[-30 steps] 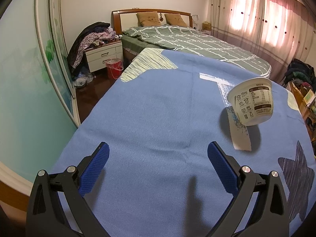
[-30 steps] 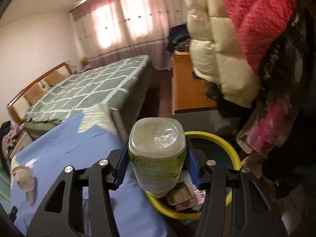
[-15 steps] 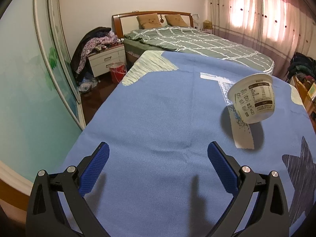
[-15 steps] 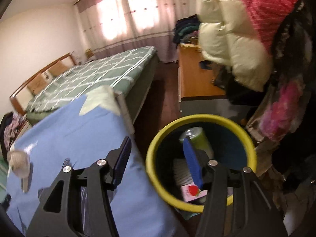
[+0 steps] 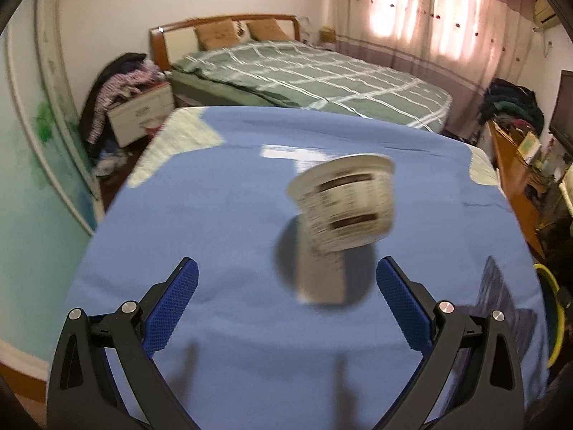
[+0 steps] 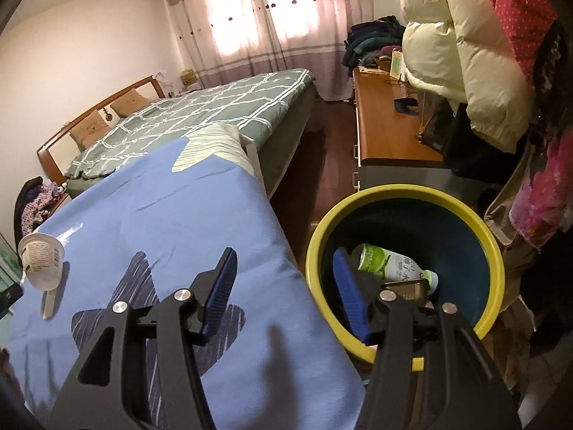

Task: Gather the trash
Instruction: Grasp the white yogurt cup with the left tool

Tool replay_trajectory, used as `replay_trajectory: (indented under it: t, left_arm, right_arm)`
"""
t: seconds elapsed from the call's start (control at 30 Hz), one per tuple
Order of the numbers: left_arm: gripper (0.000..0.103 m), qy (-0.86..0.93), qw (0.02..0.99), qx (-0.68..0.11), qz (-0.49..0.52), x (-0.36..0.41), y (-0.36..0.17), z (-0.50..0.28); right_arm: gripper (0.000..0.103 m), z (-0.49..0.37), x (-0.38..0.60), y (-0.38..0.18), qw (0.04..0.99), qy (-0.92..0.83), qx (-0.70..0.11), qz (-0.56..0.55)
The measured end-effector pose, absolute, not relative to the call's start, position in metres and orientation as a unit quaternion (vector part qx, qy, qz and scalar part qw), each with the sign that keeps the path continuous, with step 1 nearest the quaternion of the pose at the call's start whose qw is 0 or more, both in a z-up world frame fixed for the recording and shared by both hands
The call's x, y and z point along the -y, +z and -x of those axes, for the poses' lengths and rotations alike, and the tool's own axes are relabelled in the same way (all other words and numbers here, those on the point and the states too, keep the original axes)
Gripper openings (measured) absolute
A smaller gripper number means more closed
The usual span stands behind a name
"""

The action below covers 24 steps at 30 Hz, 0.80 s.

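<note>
A white printed paper cup stands on the blue cloth, on a pale strip. My left gripper is open and empty, just short of the cup. The cup also shows far left in the right wrist view. My right gripper is open and empty over the edge between the cloth and a yellow-rimmed bin. A green-labelled bottle lies inside the bin with other trash.
A green checked bed lies beyond the cloth. A bedside table with piled clothes is at the left. A wooden desk and hanging jackets stand by the bin. The bin's rim shows at the right.
My right gripper opened and dropped the bottle into the bin, then drew back. My left gripper swung right, so the cup now sits nearly between its fingers.
</note>
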<state>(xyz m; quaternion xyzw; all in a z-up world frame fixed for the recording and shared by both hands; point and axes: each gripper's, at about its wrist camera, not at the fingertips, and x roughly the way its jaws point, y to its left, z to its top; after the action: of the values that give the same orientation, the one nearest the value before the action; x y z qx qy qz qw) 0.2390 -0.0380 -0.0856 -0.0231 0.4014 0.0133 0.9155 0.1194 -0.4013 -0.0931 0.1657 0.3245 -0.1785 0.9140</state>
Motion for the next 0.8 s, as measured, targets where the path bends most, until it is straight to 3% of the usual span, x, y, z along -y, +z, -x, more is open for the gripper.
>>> replay_trajectory:
  t: [0.67, 0.73, 0.8]
  left_arm:
    - [0.098, 0.004, 0.891, -0.452, 0.046, 0.063, -0.103, -0.323]
    - [0.087, -0.002, 0.892, -0.449, 0.047, 0.062, -0.104, -0.326]
    - [0.084, -0.007, 0.892, -0.449, 0.048, 0.061, -0.105, -0.326]
  right_arm:
    - [0.054, -0.121, 0.408, -0.097, 0.910, -0.158, -0.330, -0.192]
    - [0.054, -0.121, 0.409, -0.097, 0.910, -0.157, -0.331, -0.192]
    - [0.054, -0.121, 0.409, -0.097, 0.910, -0.156, -0.332, -0.194]
